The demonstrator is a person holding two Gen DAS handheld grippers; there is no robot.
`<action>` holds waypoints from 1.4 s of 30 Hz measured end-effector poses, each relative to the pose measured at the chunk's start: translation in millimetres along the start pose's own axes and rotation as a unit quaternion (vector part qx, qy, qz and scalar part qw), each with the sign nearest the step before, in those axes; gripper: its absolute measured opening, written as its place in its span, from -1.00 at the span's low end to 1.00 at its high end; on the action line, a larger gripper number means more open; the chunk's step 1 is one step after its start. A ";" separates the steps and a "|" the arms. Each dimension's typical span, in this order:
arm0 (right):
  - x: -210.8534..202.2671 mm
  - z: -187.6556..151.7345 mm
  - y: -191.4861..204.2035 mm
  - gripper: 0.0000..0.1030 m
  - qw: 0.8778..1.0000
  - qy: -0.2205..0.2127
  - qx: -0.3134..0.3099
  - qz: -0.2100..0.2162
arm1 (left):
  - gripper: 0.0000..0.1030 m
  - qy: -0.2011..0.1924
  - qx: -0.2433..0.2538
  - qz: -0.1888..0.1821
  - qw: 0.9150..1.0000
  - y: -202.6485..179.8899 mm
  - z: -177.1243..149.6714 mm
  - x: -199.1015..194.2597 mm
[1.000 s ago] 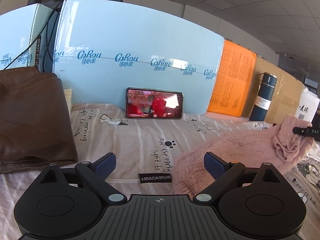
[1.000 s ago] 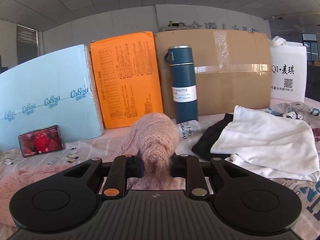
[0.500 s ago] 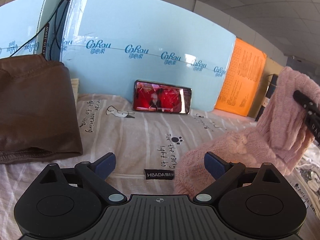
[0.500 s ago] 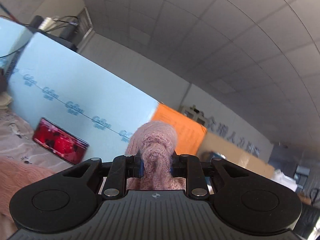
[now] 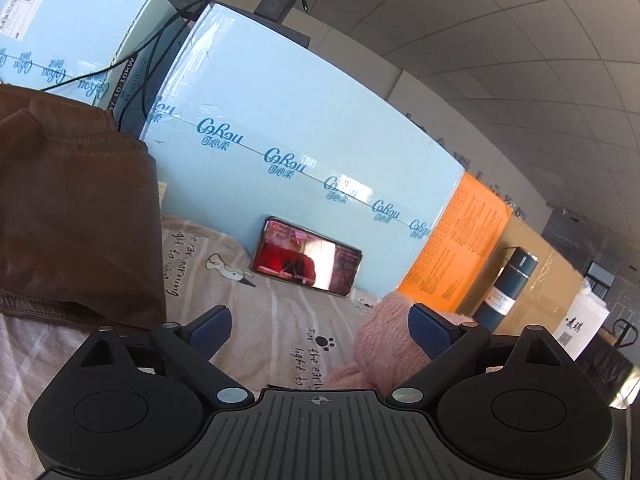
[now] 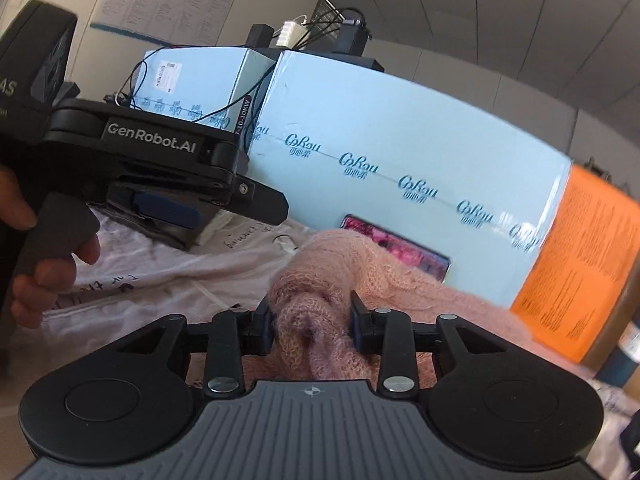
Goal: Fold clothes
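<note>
- Two grippers near the pink knitted sweater (image 6: 384, 276).
- Right gripper (image 6: 312, 320) pinched tight on its bunched knit, for folding over.
- Left gripper (image 5: 320, 330) wide open, empty, beside the sweater.

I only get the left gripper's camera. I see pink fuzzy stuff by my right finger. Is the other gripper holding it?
Observer: Yes. In the right wrist view the right gripper is shut on a bunched fold of the pink sweater.
Operator: Is my gripper anywhere in that picture?
Observer: Yes, the left gripper shows at the left of it, side-on, above the printed sheet.
Operator: Who's holding mine?
Observer: A person's hand is wrapped around its handle; your view misses that.
Operator: Where's the phone from there?
Observer: The phone peeks out just behind the lifted sweater, propped against the blue box.
</note>
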State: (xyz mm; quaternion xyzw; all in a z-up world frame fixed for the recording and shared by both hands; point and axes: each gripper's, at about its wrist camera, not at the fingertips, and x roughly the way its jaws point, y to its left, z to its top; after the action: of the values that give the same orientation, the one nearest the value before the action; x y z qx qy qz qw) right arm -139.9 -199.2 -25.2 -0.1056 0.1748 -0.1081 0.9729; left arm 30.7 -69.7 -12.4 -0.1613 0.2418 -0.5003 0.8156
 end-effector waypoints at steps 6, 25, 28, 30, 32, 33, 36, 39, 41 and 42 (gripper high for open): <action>-27.1 11.2 -38.5 0.59 0.977 -0.035 0.149 0.148 | 0.88 0.030 -0.126 -0.097 0.987 8.2 2.8 2.5; -40.3 -57.3 -173.5 0.96 0.863 -0.054 0.469 0.180 | -0.52 0.079 0.010 -0.060 0.995 -55.8 -16.3 43.3; -44.4 -59.9 -175.5 0.96 0.858 -0.066 0.476 0.183 | -0.57 0.062 0.031 -0.050 0.996 -61.2 -15.4 34.2; -47.6 -60.4 -177.0 0.96 0.855 -0.075 0.477 0.191 | -0.56 0.043 0.032 -0.035 0.998 -58.4 -13.7 19.7; -50.3 -60.1 -177.7 0.96 0.851 -0.084 0.476 0.202 | -0.55 0.051 0.029 -0.003 0.998 -50.4 -18.5 15.0; -50.1 -59.3 -177.1 0.96 0.850 -0.084 0.476 0.212 | -0.52 0.063 0.022 0.011 0.998 -44.8 -21.9 15.5; -49.0 -56.9 -174.3 0.96 0.846 -0.080 0.470 0.239 | -0.38 0.083 0.006 0.028 0.996 -34.4 -26.9 16.5; -47.3 -54.8 -169.8 0.96 0.849 -0.070 0.460 0.252 | 0.38 0.075 0.008 0.039 0.996 -36.5 -22.2 14.9; -45.9 -54.1 -167.4 0.96 0.853 -0.062 0.454 0.250 | 0.73 0.067 0.008 0.050 0.996 -37.2 -19.0 14.1; -45.1 -53.8 -166.2 0.96 0.855 -0.058 0.451 0.248 | 0.75 0.064 0.009 0.056 0.996 -37.5 -17.4 13.7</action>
State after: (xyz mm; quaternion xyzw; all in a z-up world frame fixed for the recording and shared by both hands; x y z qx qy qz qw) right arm -229.6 -355.7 -19.7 0.3854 0.0709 0.0763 0.9169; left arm -1.4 -99.1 -11.1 -0.1085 0.2974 -0.4655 0.8265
